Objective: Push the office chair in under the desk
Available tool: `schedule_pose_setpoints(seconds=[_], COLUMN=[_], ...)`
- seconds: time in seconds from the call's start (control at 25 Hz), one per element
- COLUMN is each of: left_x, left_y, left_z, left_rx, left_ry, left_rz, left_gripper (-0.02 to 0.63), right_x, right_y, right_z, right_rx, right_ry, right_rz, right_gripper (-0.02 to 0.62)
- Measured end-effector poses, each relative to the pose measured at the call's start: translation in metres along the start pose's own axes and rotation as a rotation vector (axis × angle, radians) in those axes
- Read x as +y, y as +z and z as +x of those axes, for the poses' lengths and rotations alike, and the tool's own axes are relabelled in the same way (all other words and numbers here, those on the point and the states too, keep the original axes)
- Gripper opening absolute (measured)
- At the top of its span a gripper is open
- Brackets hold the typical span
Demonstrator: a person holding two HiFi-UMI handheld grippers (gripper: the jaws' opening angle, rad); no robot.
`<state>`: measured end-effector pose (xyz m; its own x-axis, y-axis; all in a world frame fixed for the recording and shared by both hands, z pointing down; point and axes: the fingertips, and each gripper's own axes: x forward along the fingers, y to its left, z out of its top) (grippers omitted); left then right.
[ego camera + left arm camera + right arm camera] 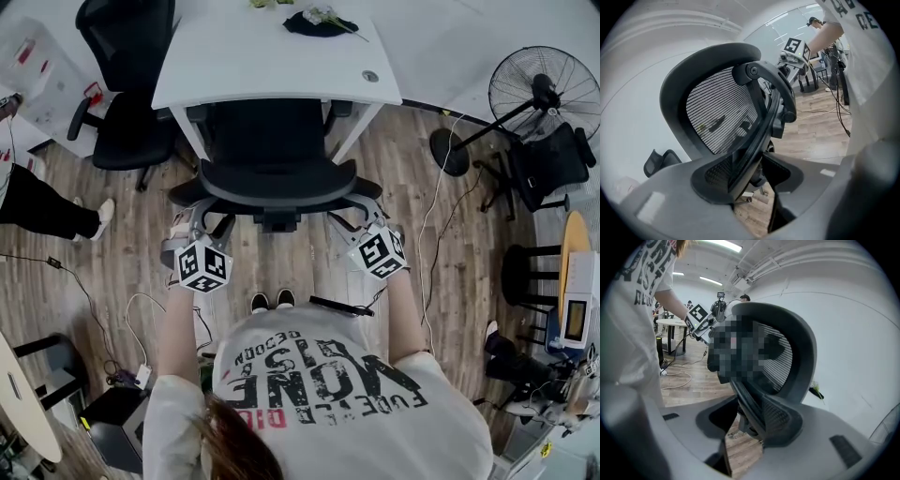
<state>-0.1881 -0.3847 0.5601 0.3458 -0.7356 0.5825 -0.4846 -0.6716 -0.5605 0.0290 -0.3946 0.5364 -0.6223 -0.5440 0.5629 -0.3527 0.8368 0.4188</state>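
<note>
The black mesh office chair [272,159] faces the white desk [262,56], with its seat partly under the desk's front edge. I stand right behind it. My left gripper [199,221] holds the left edge of the backrest [722,108]. There the backrest frame sits between the two grey jaws of the left gripper [751,187], against their pads. My right gripper [362,216] is shut on the right edge of the backrest [787,348] in the same way, and the right gripper [745,423] has the frame between its pads.
A second black chair [127,84] stands left of the desk. A floor fan [544,94] and dark stools [530,272] are at the right. Cables [141,309] lie on the wood floor behind me. Another person's leg [47,211] shows at the left. A dark item [319,23] lies on the desk.
</note>
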Motion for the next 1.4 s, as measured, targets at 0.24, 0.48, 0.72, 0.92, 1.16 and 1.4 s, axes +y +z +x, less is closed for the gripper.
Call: schedule_pose_setpoints(seconds=[0.24, 0.48, 0.72, 0.92, 1.16, 1.4], left_x=[0.0011, 0.0012, 0.0011, 0.0003, 0.0, 0.0001], left_y=[0.0031, 0.0033, 0.0021, 0.0017, 0.0032, 0.003], left_z=[0.0021, 0.0035, 0.004, 0.0047, 0.0059, 0.0046], left_rx=[0.006, 0.019, 0.03, 0.034, 0.034, 0.035], left_ry=[0.009, 0.011, 0.01, 0.011, 0.015, 0.016], left_rz=[-0.008, -0.014, -0.011, -0.007, -0.005, -0.003], left_gripper=[0.202, 0.206, 0.206, 0.206, 0.206, 0.206], right_x=[-0.0054, -0.0066, -0.0058, -0.0053, -0.0064, -0.0059], right_y=[-0.0007, -0.001, -0.001, -0.0013, -0.0028, -0.0022], right_z=[-0.0004, -0.0012, -0.0007, -0.0002, -0.0005, -0.0008], right_rx=[-0.014, -0.027, -0.03, -0.026, -0.02, -0.015], right_ry=[0.013, 0.025, 0.023, 0.021, 0.018, 0.019], right_rz=[-0.008, -0.017, -0.016, -0.013, -0.008, -0.006], right_gripper=[0.153, 0.153, 0.153, 0.153, 0.153, 0.153])
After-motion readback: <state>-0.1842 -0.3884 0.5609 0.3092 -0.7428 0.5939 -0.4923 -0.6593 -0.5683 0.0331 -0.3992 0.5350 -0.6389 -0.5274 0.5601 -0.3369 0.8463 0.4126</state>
